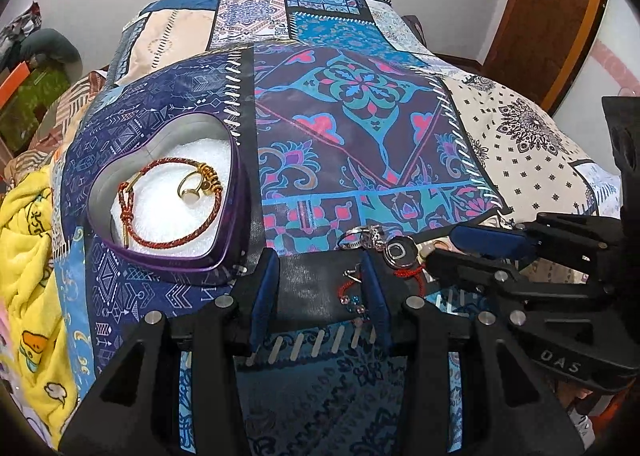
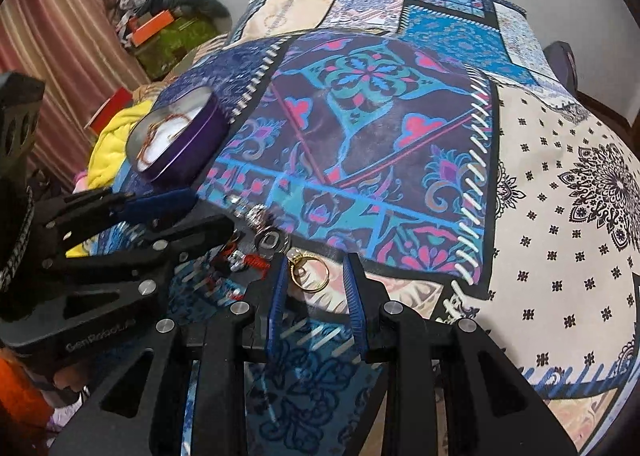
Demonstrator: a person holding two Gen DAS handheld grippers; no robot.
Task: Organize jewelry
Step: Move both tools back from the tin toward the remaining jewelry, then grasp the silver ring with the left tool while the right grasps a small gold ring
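Gold ring: thin gold band ring (image 2: 310, 274) lies on the patchwork bedspread (image 2: 560, 216), between the right tool (image 2: 316, 288)'s spread fingers, ready for pinching.
Left tool: left tool (image 1: 316, 288) open, empty, beside red-cord charms (image 1: 404, 270).
Tin: purple heart-shaped tin (image 1: 168, 196) beyond, holding a braided red bracelet (image 1: 160, 208), awaiting more.

Two close wrist views low over the patchwork bedspread (image 1: 360, 116), both sharing the heart-shaped tin (image 2: 180, 144).
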